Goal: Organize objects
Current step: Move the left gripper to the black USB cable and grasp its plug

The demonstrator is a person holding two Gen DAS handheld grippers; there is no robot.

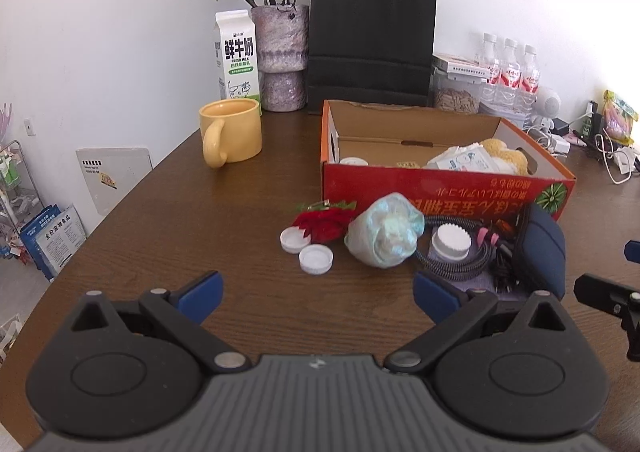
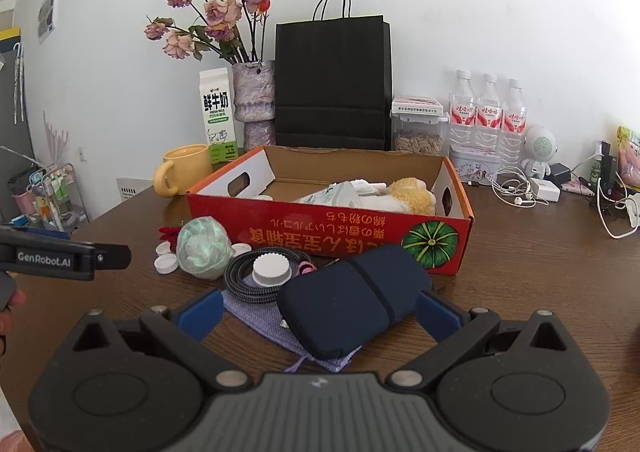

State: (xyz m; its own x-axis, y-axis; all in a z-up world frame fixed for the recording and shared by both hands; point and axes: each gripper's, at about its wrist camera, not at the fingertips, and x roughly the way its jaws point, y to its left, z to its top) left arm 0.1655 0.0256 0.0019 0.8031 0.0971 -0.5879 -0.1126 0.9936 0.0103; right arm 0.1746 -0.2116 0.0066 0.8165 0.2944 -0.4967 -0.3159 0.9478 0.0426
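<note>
The clutter lay on the brown table (image 1: 160, 212) just in front of the red cardboard box (image 2: 320, 228): a navy pouch (image 2: 352, 300) on a lilac cloth bag (image 2: 256, 316), a coiled cable (image 2: 244, 276) ringing a white ribbed lid (image 2: 272, 270), and at ten o'clock a pale green wad (image 2: 204, 248). The right gripper (image 2: 318, 314) stood spread around the pouch, not touching. The left gripper (image 1: 316, 294) was spread over bare wood, the bottle caps (image 1: 306, 250) at twelve o'clock.

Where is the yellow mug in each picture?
Left wrist view: yellow mug sits upper left of centre, just in front of the milk carton.
Right wrist view: mug sits left of centre, left of the red cardboard box.
Shared landmark: the milk carton right behind it.
</note>
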